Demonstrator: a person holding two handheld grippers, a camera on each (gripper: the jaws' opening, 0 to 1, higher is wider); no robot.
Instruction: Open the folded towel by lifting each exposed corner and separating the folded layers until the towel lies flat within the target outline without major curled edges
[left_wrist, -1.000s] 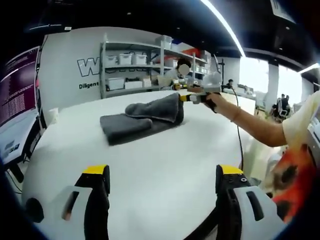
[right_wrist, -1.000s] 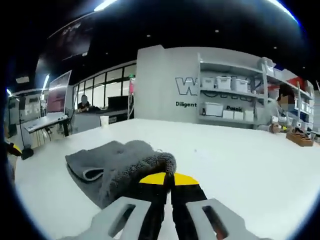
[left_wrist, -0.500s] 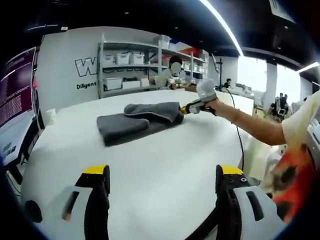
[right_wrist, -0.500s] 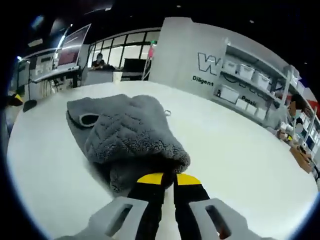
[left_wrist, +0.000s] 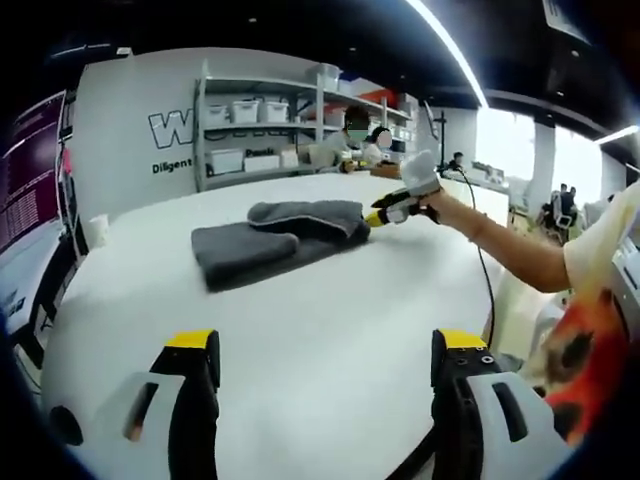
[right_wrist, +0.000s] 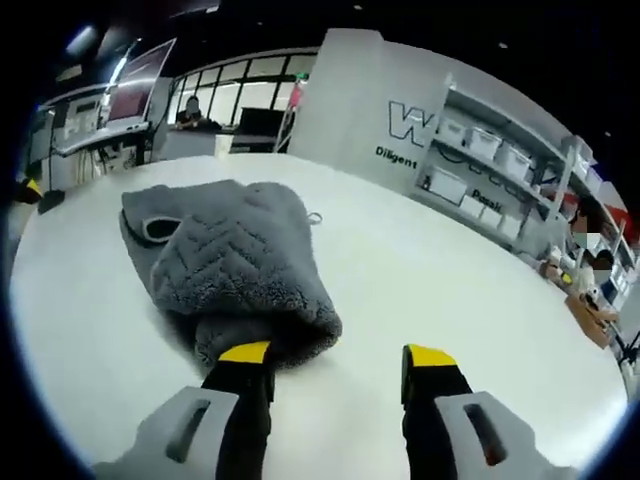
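Right gripper (right_wrist: 335, 358) jaws apart, grey towel (right_wrist: 232, 265) folded, thick, quilted

wall lettering (left_wrist: 170, 128) cut off by shelving (left_wrist: 265, 130), towel's (right_wrist: 235, 265) near edge hidden behind right claw (right_wrist: 335, 358)

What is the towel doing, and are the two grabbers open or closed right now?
towel: folded and bunched, lying on the white table.
right gripper: open, holding nothing, one jaw tip at the towel's edge.
left gripper: open, holding nothing, well back from the towel.
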